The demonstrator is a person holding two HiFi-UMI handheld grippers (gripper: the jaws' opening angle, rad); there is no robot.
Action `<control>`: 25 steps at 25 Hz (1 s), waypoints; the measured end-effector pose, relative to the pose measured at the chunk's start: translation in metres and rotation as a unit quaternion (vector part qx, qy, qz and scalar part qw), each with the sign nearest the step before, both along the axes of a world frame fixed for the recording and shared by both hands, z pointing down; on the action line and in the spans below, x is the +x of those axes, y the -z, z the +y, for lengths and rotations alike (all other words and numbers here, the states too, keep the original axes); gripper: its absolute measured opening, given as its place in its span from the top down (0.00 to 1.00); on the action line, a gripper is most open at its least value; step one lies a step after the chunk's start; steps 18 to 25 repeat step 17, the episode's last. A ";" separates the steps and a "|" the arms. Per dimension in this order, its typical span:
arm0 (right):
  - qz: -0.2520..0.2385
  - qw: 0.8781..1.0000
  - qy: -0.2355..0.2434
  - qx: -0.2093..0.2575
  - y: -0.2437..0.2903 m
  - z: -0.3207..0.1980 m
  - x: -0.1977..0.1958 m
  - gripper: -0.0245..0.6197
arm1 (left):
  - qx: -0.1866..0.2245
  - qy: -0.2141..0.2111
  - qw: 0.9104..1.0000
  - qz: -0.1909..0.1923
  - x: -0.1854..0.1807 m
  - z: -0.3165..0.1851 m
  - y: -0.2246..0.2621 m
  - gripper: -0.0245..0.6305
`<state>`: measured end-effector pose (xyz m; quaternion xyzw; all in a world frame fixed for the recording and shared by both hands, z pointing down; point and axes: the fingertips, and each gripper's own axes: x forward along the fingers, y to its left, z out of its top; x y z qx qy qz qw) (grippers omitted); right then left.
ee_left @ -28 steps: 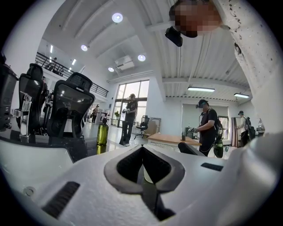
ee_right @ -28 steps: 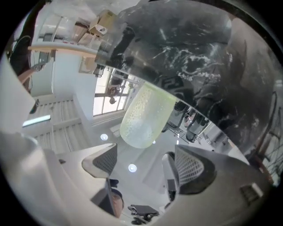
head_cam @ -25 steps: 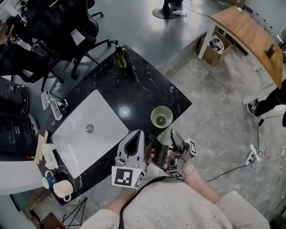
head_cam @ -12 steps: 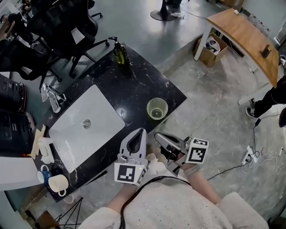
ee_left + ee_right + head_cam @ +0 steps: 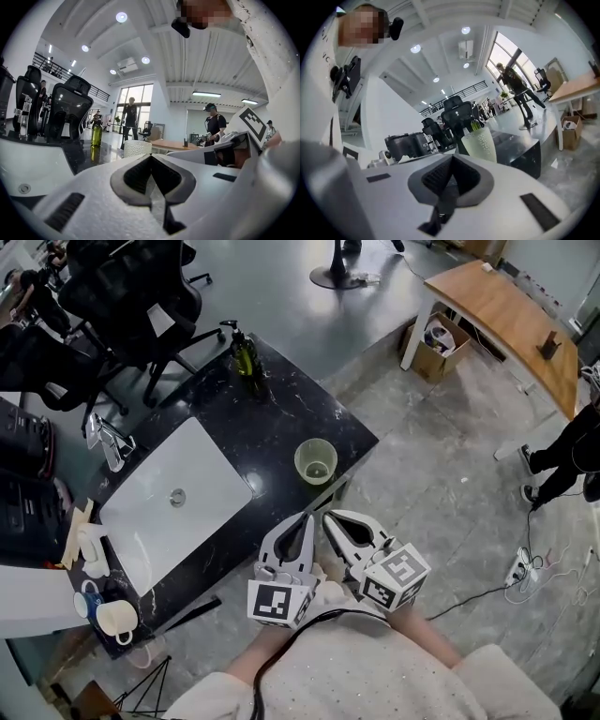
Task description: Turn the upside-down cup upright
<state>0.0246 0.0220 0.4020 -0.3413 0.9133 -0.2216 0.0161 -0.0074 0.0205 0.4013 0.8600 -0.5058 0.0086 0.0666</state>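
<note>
A pale green translucent cup (image 5: 316, 461) stands upright, mouth up, near the front right corner of the black marble counter (image 5: 281, 418). Both grippers are held off the counter's edge, close to the person's body and apart from the cup. The left gripper (image 5: 307, 518) is shut with nothing between its jaws. Beside it, the right gripper (image 5: 328, 517) is also shut and empty, its marker cube facing up. The left gripper view shows the cup (image 5: 137, 148) beyond the closed left gripper (image 5: 151, 157). In the right gripper view the cup (image 5: 482, 145) stands just past the closed right gripper (image 5: 452, 159).
A white sink (image 5: 173, 507) with a faucet (image 5: 108, 446) is set in the counter, a green soap bottle (image 5: 246, 354) at its far edge, mugs (image 5: 114, 617) at the near left. Black chairs (image 5: 122, 296), a wooden table (image 5: 506, 320), a cardboard box (image 5: 433, 338), floor cables (image 5: 534, 563).
Both grippers have drawn back from the counter toward the person. The right gripper has rolled over so its marker cube faces up, and its jaws have closed. The cup stays upright.
</note>
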 end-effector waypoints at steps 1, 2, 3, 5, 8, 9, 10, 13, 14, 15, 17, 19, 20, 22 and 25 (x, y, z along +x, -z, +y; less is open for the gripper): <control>0.008 1.000 -0.002 0.009 0.001 0.002 0.001 0.95 | 0.001 -0.002 1.000 -0.001 0.001 0.001 0.000 0.96; 0.015 1.000 -0.004 0.016 0.003 0.003 0.001 0.95 | 0.002 -0.003 1.000 -0.001 0.002 0.002 0.001 0.96; 0.019 1.000 -0.006 0.022 0.005 0.004 0.001 0.95 | 0.002 -0.002 1.000 -0.002 0.003 0.002 0.002 0.96; 0.023 0.999 -0.010 0.031 0.008 0.005 0.003 0.95 | 0.003 -0.001 1.000 -0.001 0.004 0.002 0.004 0.96; 0.021 0.999 -0.010 0.044 0.015 0.006 0.004 0.95 | 0.004 -0.001 1.000 0.000 0.006 0.002 0.006 0.96; 0.020 0.999 -0.009 0.047 0.017 0.007 0.005 0.95 | 0.004 -0.001 1.000 -0.001 0.007 0.003 0.006 0.96; 0.018 0.999 -0.009 0.049 0.019 0.007 0.005 0.95 | 0.004 -0.003 1.000 -0.002 0.008 0.003 0.007 0.96; 0.018 0.998 -0.014 0.050 0.021 0.007 0.008 0.95 | 0.003 -0.007 1.000 -0.003 0.011 0.002 0.006 0.96; 0.019 0.998 -0.015 0.050 0.021 0.006 0.009 0.95 | 0.002 -0.008 1.000 -0.002 0.012 0.002 0.006 0.96; 0.021 0.998 -0.015 0.050 0.021 0.006 0.010 0.95 | 0.002 -0.009 1.000 -0.001 0.013 0.001 0.006 0.96; 0.023 0.998 -0.016 0.049 0.020 0.005 0.012 0.95 | 0.001 -0.011 1.000 -0.001 0.015 0.000 0.006 0.96; 0.023 0.998 -0.016 0.049 0.020 0.005 0.012 0.95 | 0.001 -0.011 1.000 -0.001 0.015 0.000 0.006 0.96; 0.023 0.998 -0.016 0.049 0.020 0.005 0.012 0.95 | 0.001 -0.011 1.000 -0.001 0.015 0.000 0.006 0.96; 0.023 0.998 -0.016 0.049 0.020 0.005 0.012 0.95 | 0.001 -0.011 1.000 -0.001 0.015 0.000 0.006 0.96; 0.023 0.998 -0.016 0.049 0.020 0.005 0.012 0.95 | 0.001 -0.011 1.000 -0.001 0.015 0.000 0.006 0.96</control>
